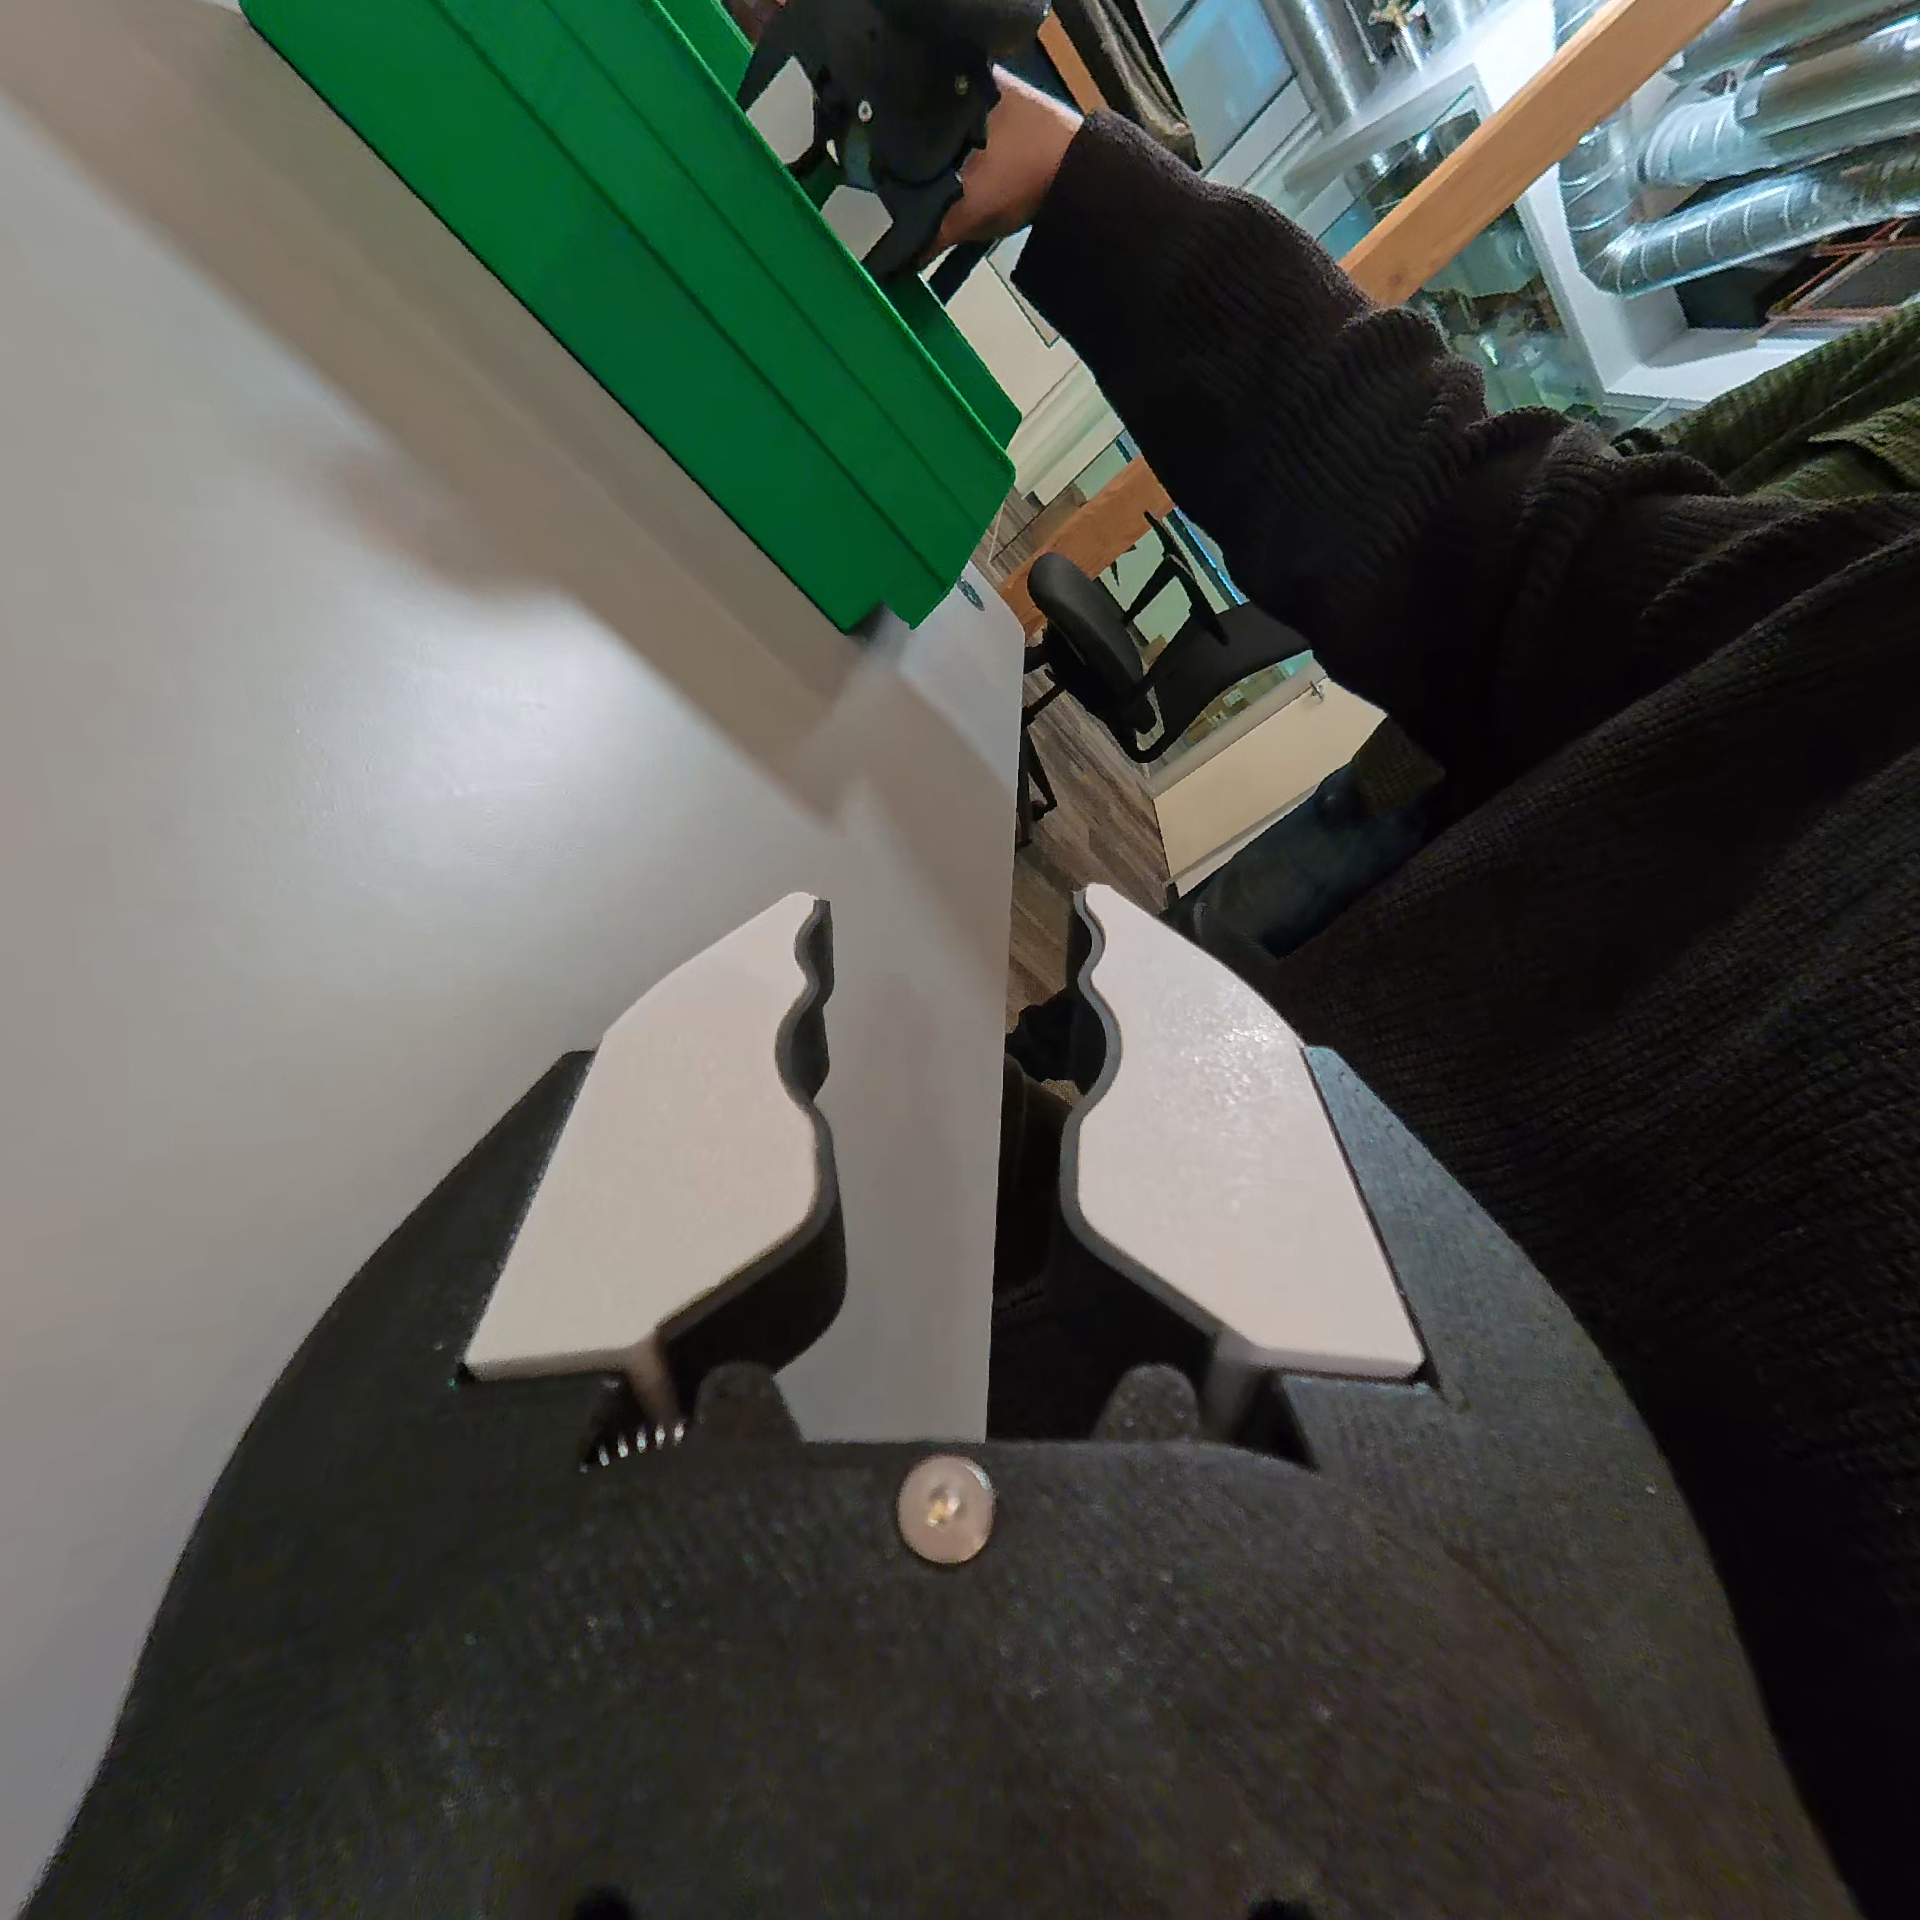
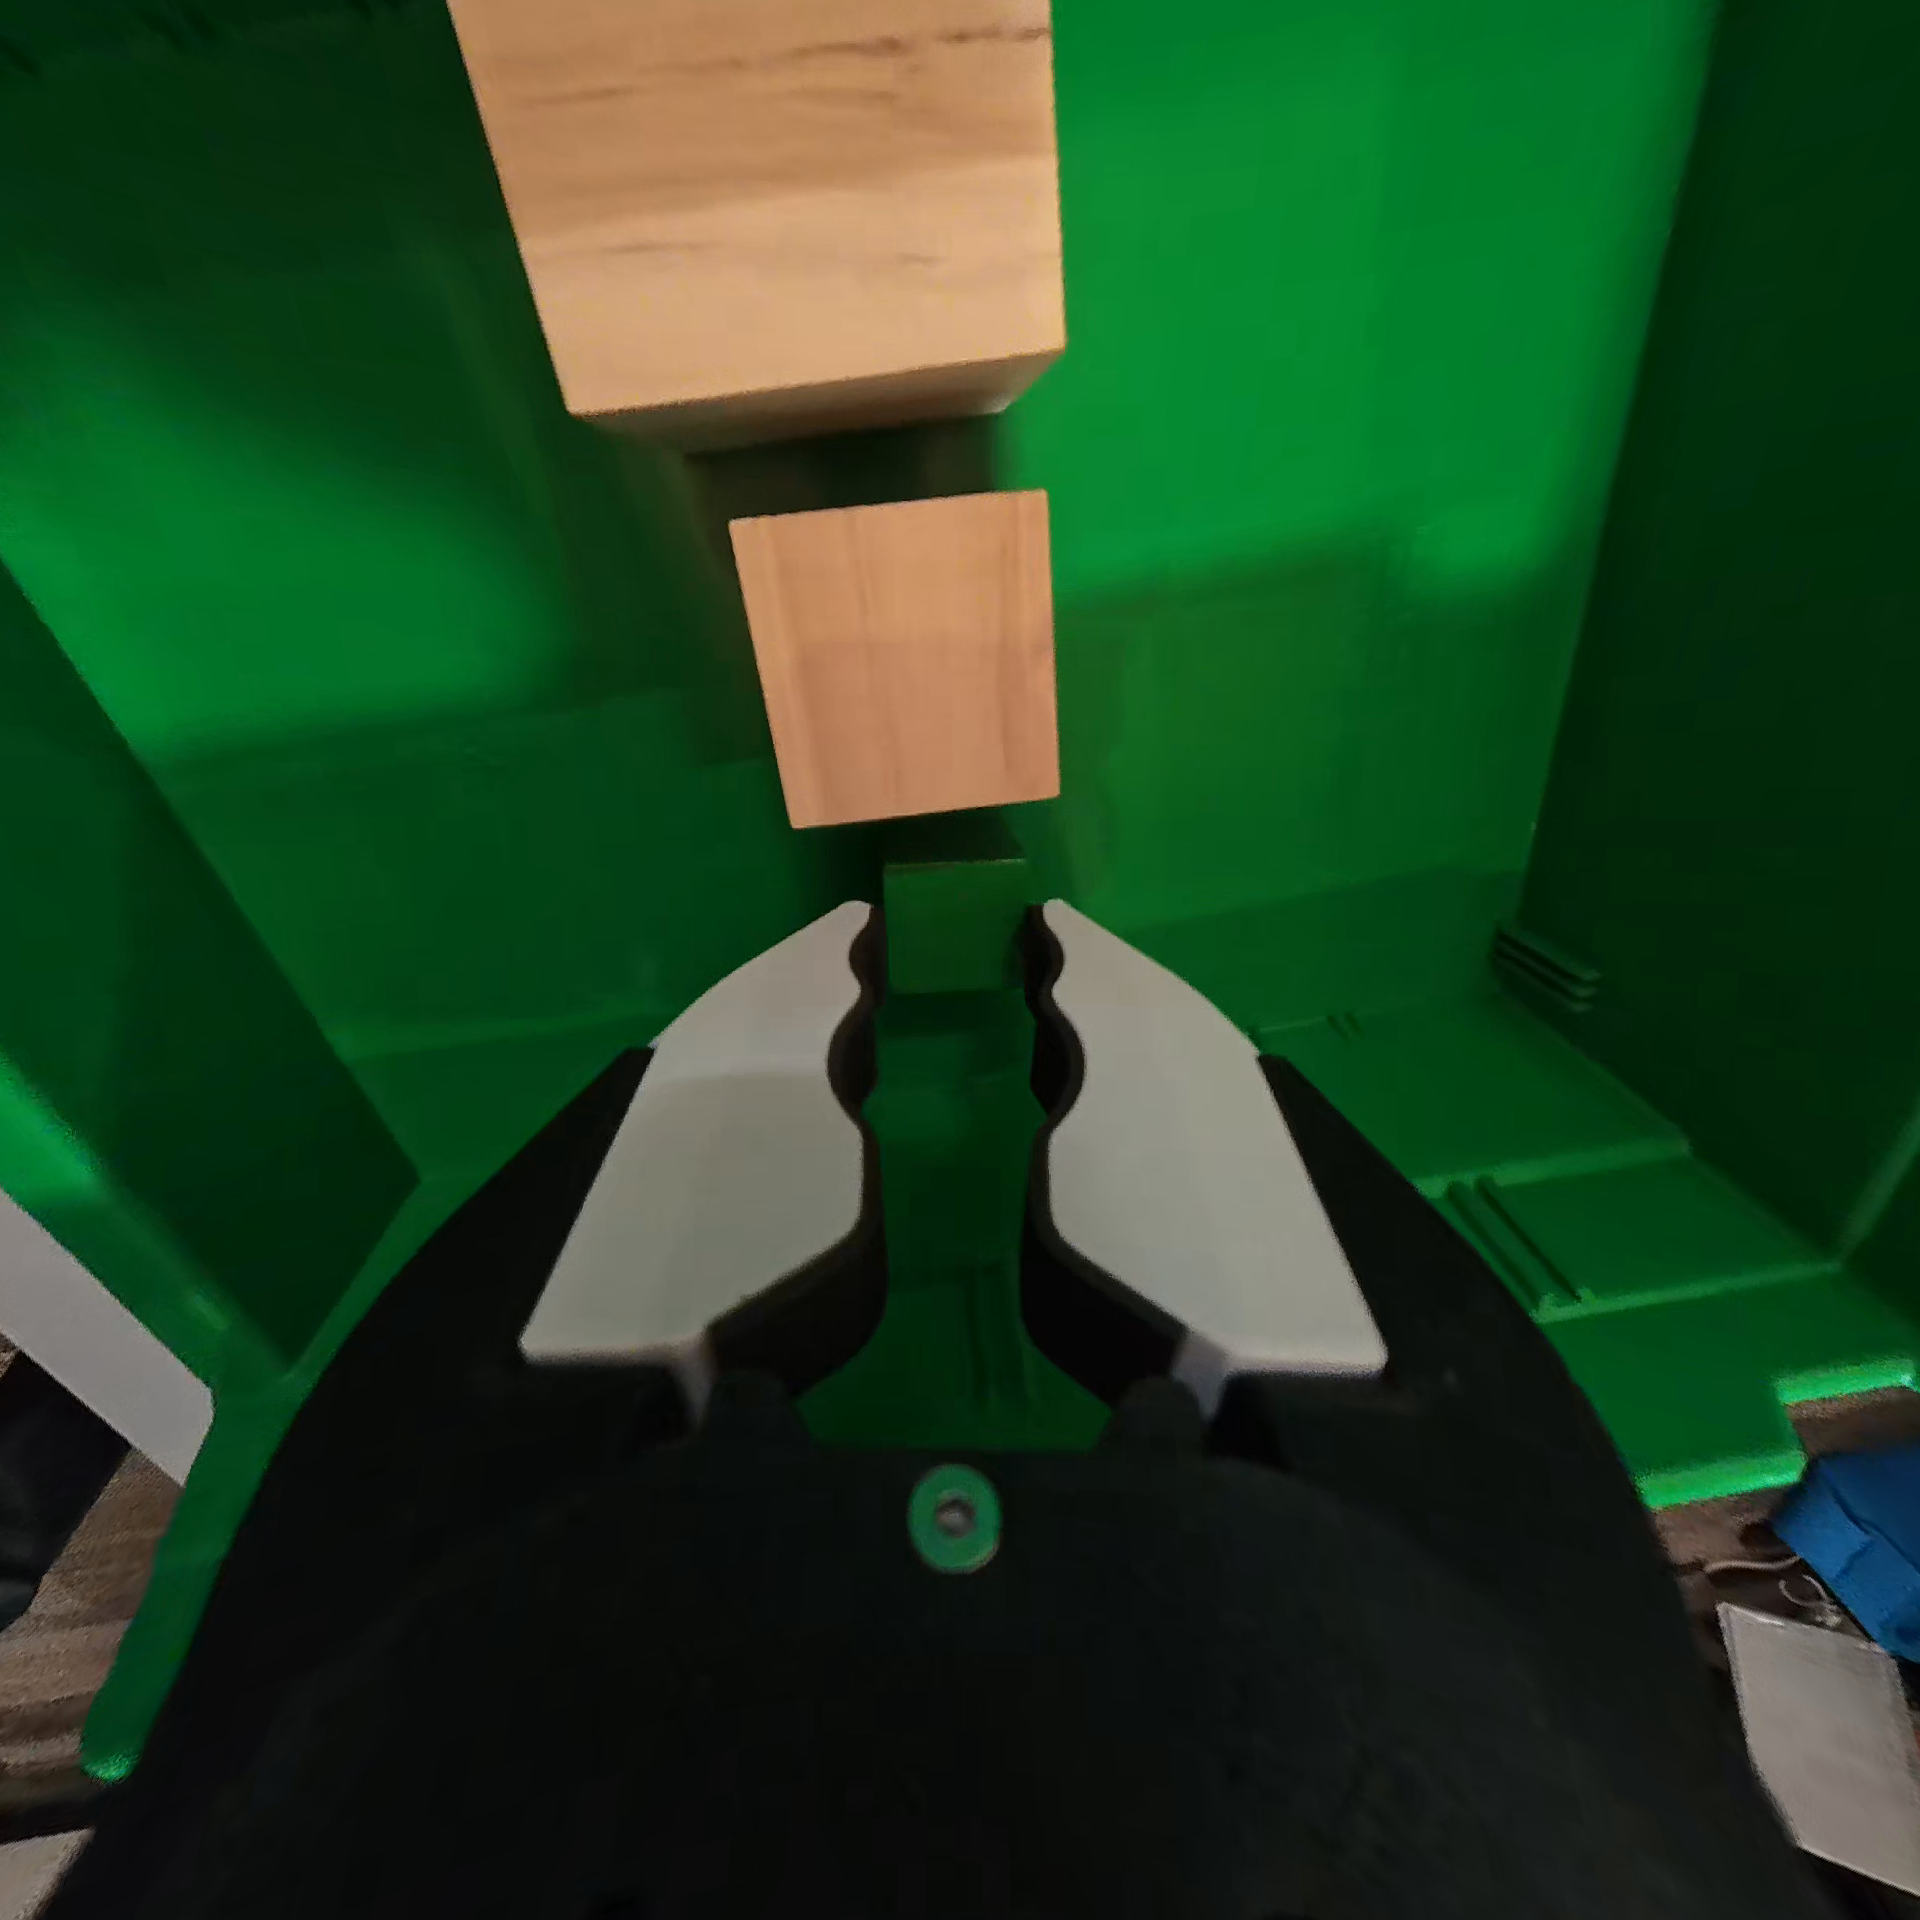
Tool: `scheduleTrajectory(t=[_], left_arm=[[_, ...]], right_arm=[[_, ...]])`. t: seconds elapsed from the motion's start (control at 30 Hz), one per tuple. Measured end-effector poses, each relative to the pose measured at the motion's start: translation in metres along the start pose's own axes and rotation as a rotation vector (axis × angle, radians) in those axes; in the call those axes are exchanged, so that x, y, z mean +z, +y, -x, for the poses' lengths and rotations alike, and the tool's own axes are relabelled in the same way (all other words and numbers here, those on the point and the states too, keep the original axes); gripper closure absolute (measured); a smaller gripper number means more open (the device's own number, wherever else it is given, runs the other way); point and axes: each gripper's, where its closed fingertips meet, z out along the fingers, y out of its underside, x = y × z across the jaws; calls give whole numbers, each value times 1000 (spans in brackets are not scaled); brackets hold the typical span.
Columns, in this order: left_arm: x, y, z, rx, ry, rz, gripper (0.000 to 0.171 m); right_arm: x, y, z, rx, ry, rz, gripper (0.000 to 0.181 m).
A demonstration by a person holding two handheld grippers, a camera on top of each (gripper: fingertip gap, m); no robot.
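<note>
Reaching down into a green plastic bin [image 2: 1351, 520], the right gripper [image 2: 951, 909] has its two pale fingers [image 2: 1164, 1164] parted, with a small green cube [image 2: 951, 930] sitting in the gap right at the tips; whether the tips press on the cube cannot be told, since the picture is a little blurred there. Just beyond the green cube lies a light wooden cube [image 2: 904, 655], and past that a larger wooden block [image 2: 779, 208] runs up out of the top edge, the three things lined up one behind another on the bin floor. The bin's walls rise on both sides (the right one with a stepped ledge at its foot). Outside the bin, at the lower right, a blue thing [image 2: 1849, 1517] and a grey sheet [image 2: 1818, 1725] lie on the floor. The left gripper [image 1: 951, 909] hangs at the edge of a pale grey table [image 1: 312, 831], its fingers [image 1: 675, 1164] apart and empty, with the table edge running between them. Farther along the table sits the green bin [image 1: 644, 312], and the right gripper [image 1: 883, 114] pokes into it from above, held by a hand [image 1: 997, 177] in a dark knitted sleeve [image 1: 1299, 416]. A black office chair [image 1: 1122, 655] stands on the wood-look floor [image 1: 1091, 810] beyond.
</note>
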Motion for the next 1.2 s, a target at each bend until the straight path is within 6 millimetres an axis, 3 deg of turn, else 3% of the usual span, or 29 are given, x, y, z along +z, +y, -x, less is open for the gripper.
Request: scheduleTrajectory(t=[0.6,0.83,1.0,1.13,1.2], left_arm=[[2,1,4,-12,-10,5,129],[2,1,3,-15,-6,5,129],[3,0,1,-4,-3,5,129],[2,-1,-4,13,1,2,129],[1,-3,-6,28,-2,-4,128]], right_arm=[[7,4,2,-88,14,101,152],[0,5,0,-75,49,110,142],[-22,-6,-8,-66,135,87,135],[-56,-20,-8,-45,210,34,128],[-78,-40,-5,-20,262,-68,126]])
